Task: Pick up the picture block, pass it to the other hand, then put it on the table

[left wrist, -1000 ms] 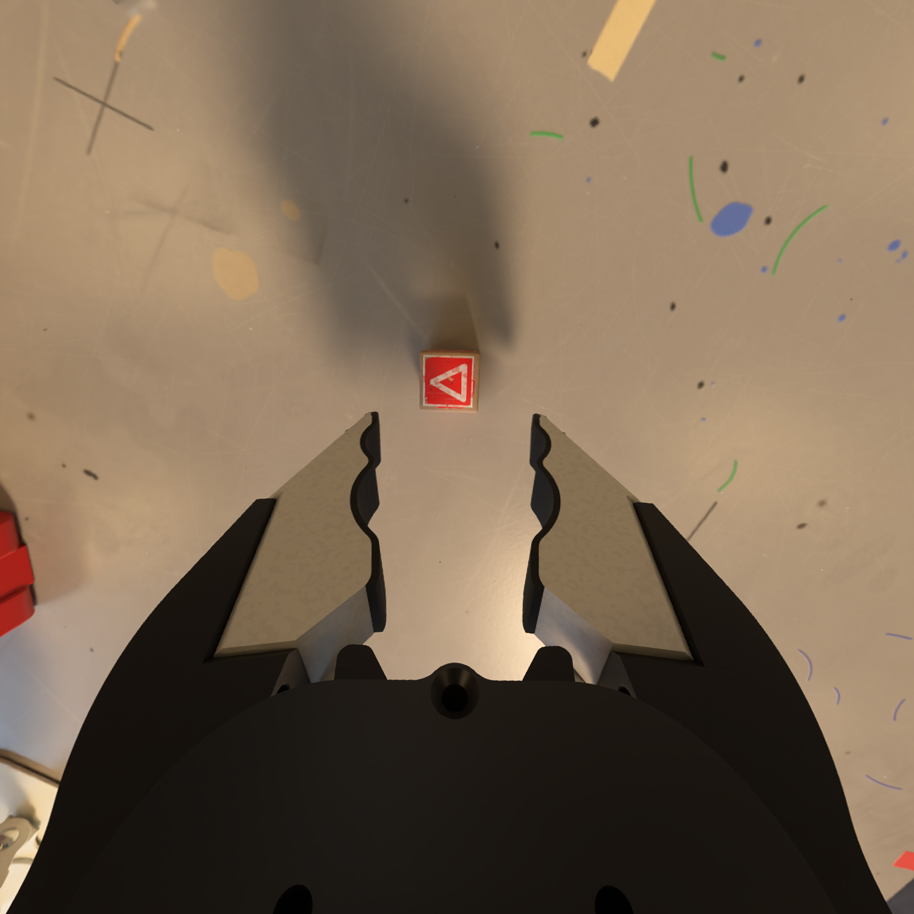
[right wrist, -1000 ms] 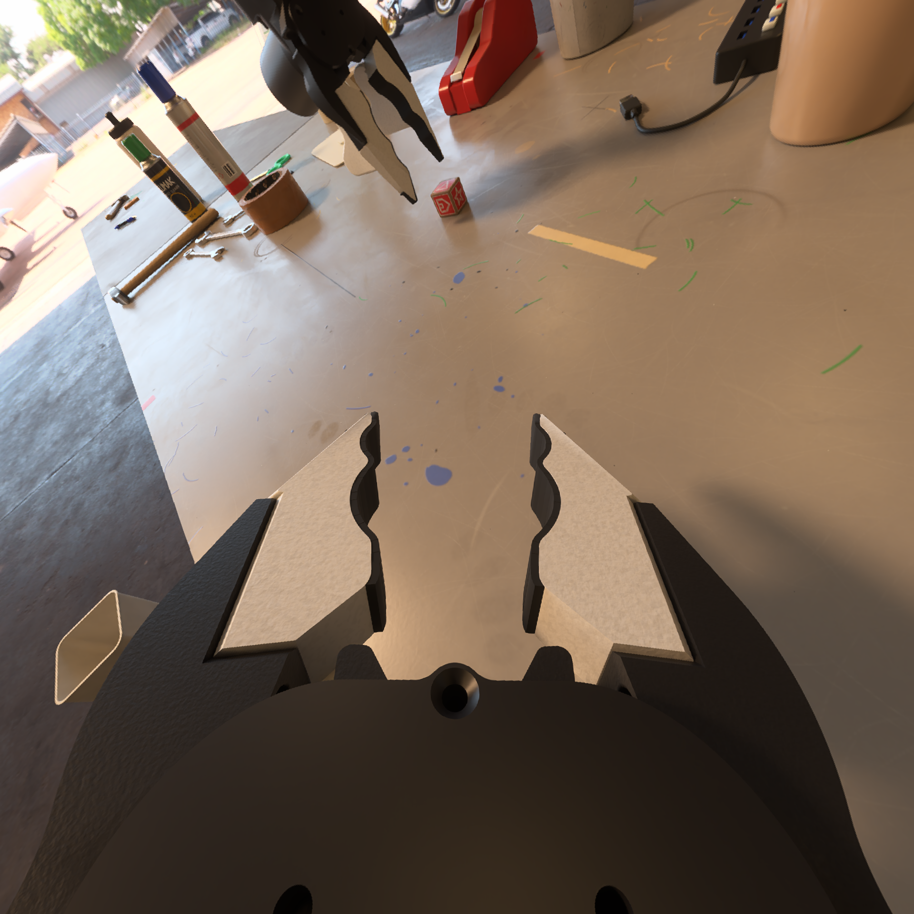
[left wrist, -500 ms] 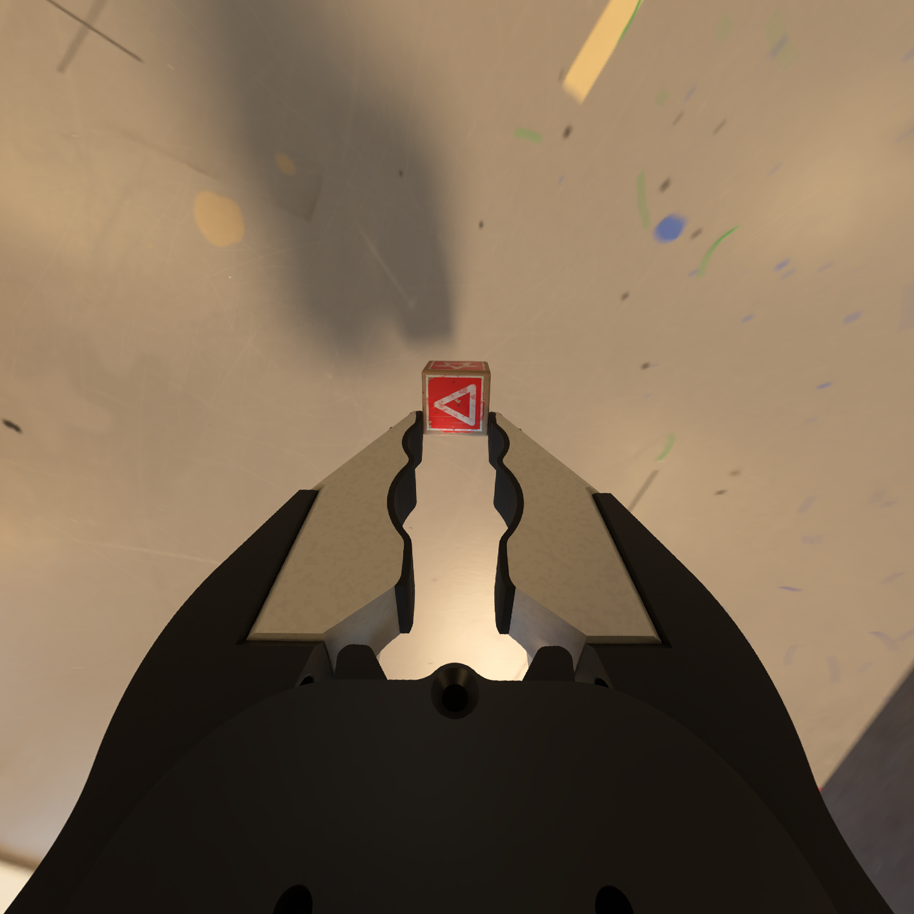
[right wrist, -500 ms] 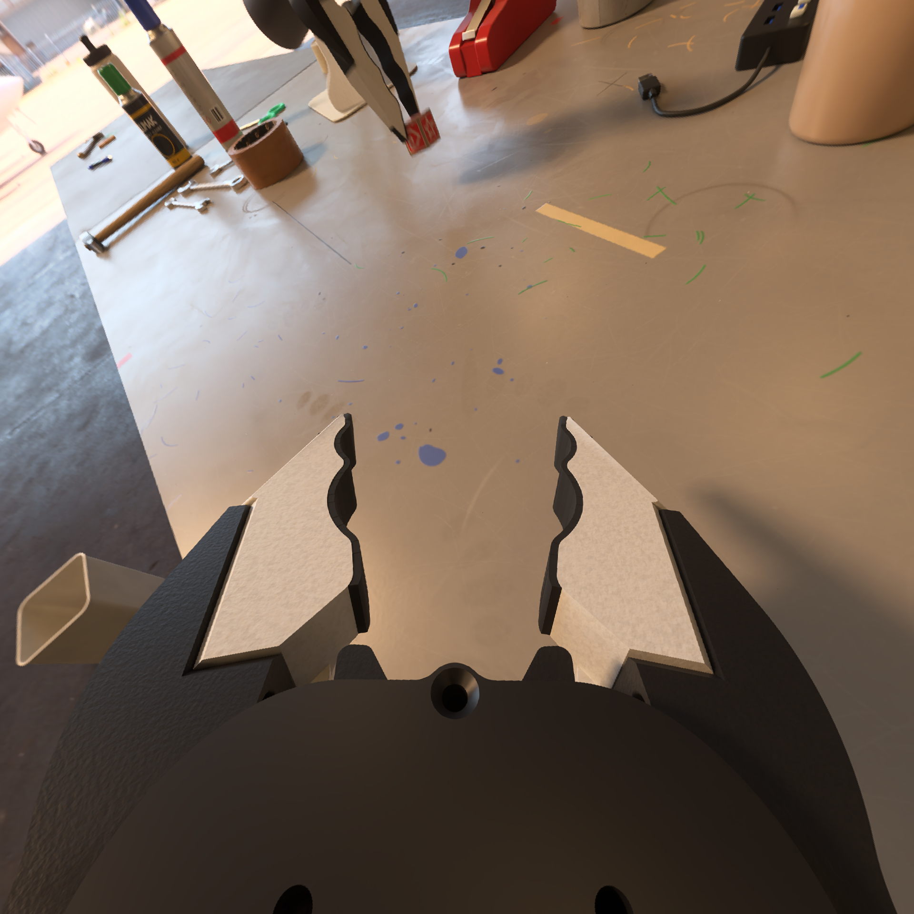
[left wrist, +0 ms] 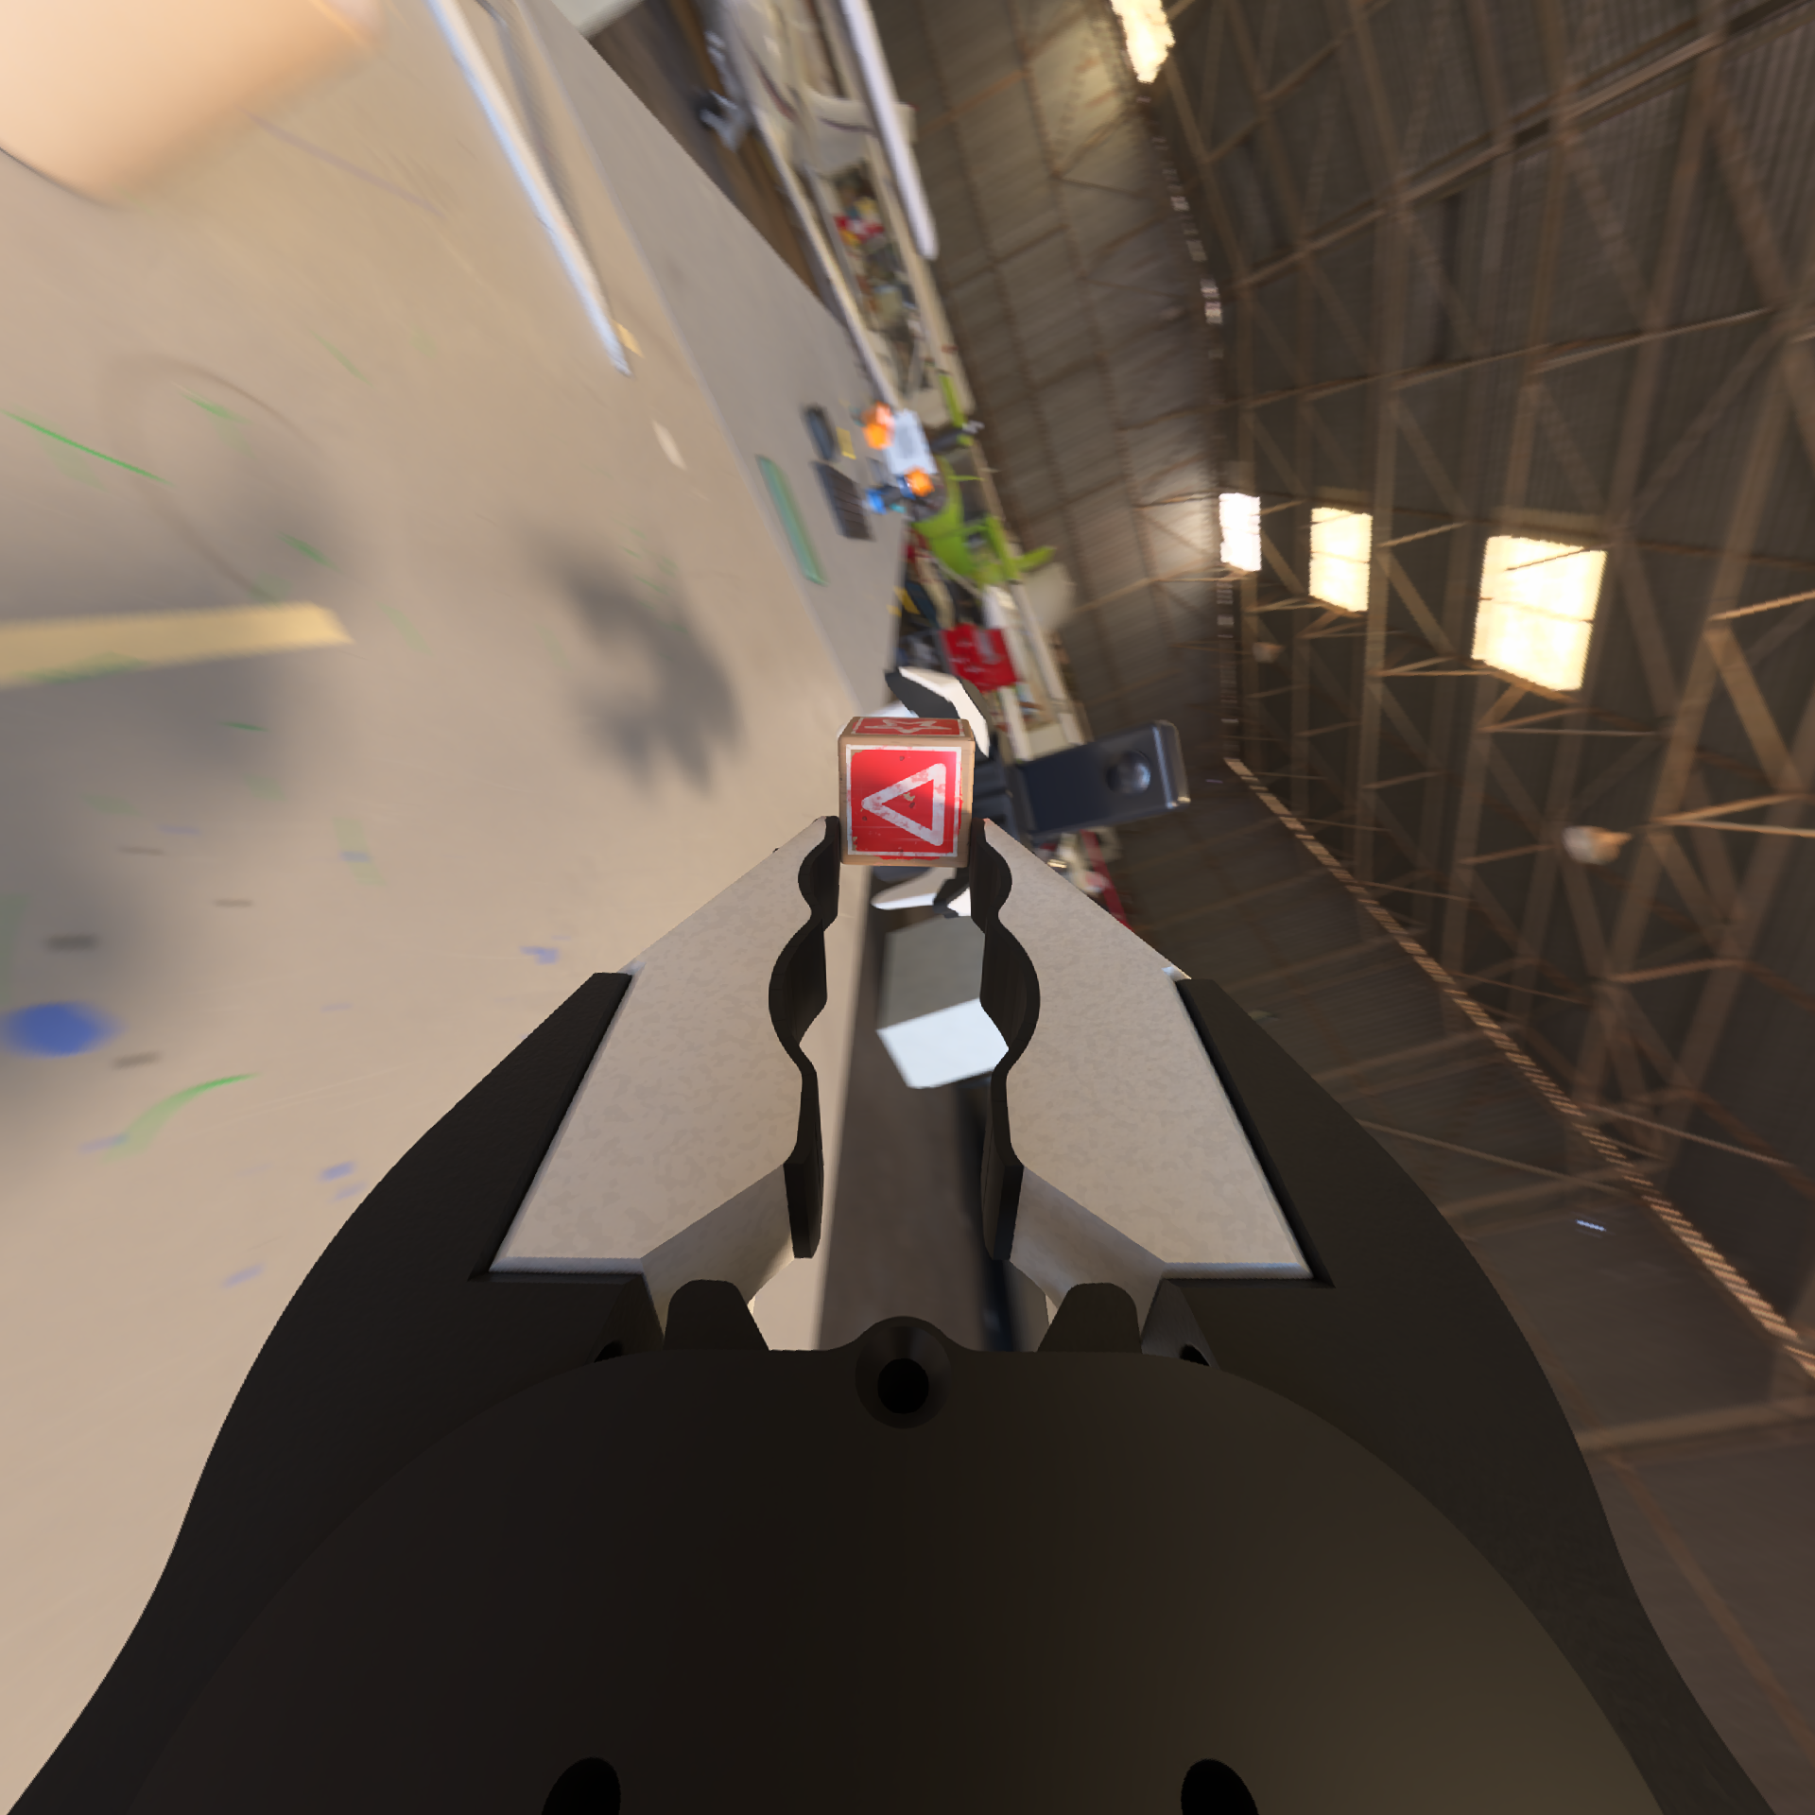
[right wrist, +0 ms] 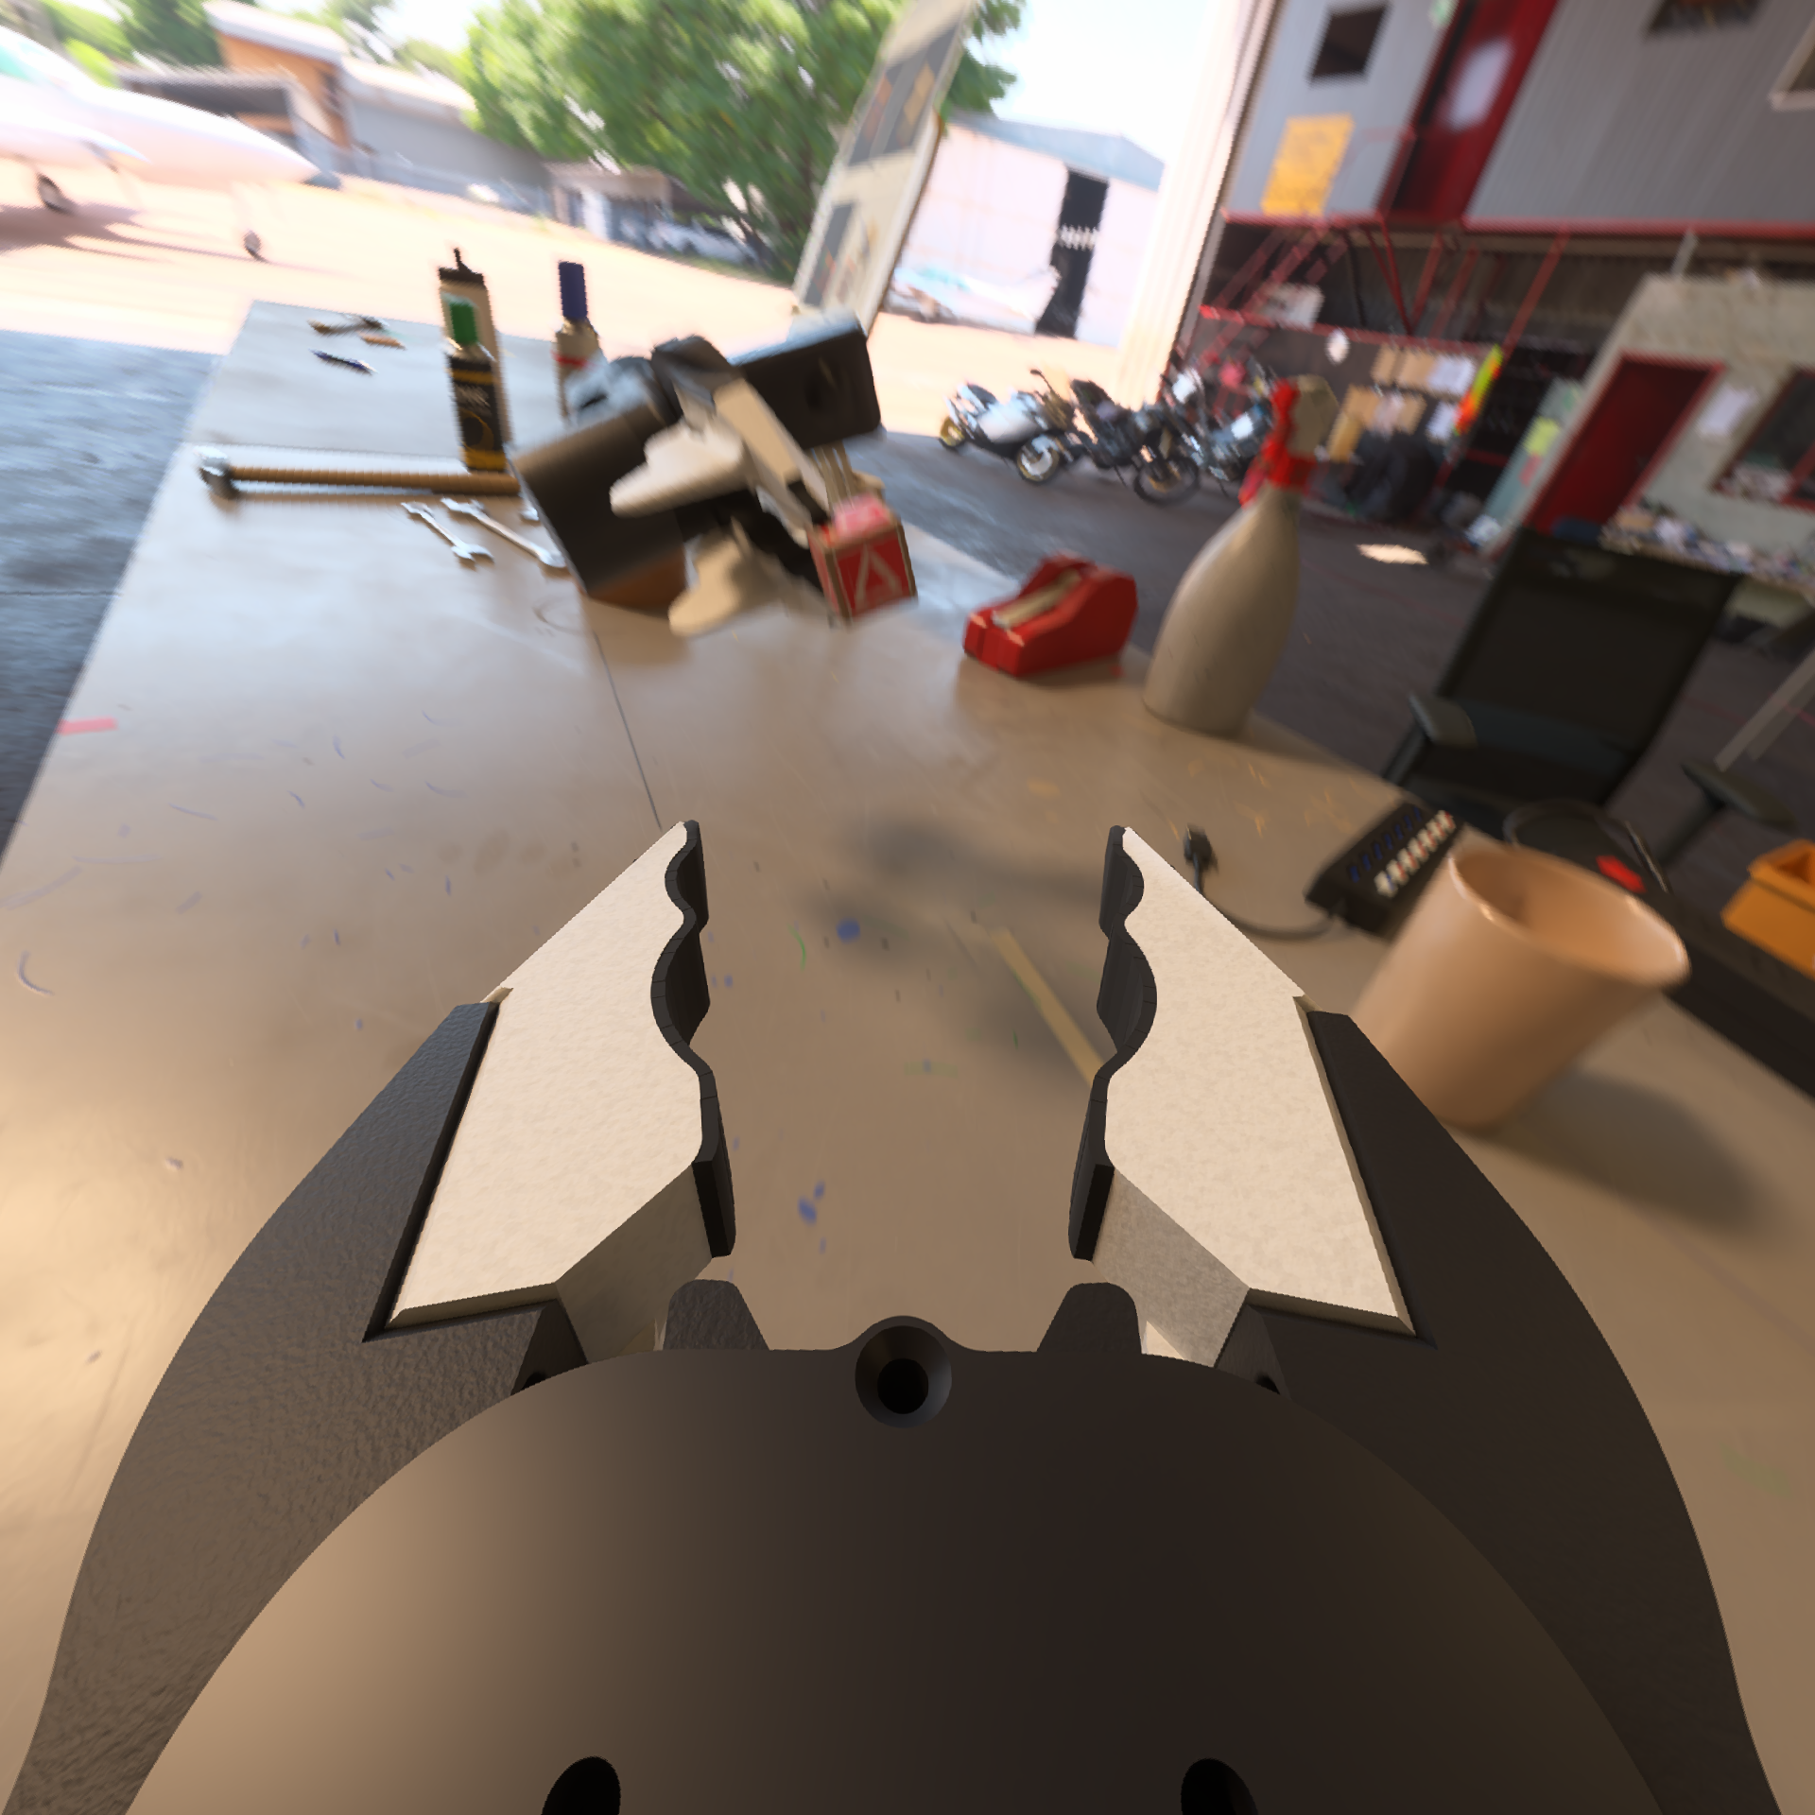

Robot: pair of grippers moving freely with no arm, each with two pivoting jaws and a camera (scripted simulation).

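The picture block (left wrist: 906,800) is a small wooden cube with red faces and a white triangle. My left gripper (left wrist: 904,845) is shut on it at the fingertips and holds it in the air, turned on its side above the table (left wrist: 393,786). In the right wrist view the left gripper (right wrist: 796,530) shows far off with the block (right wrist: 869,570) at its tips, above the table. My right gripper (right wrist: 899,845) is open and empty, pointing toward the block from a distance. It also shows behind the block in the left wrist view (left wrist: 1080,791).
On the table (right wrist: 295,786) stand a red tape dispenser (right wrist: 1051,614), a beige spray bottle (right wrist: 1233,599), a beige cup (right wrist: 1512,972), a black power strip (right wrist: 1385,864), tubes (right wrist: 474,393), a hammer (right wrist: 354,478) and wrenches (right wrist: 462,530). The table's left edge drops to dark floor.
My left gripper closed on the block, lifted it off the table and rolled sideways toward the right gripper. My right gripper opened wider and tilted up to face the block.
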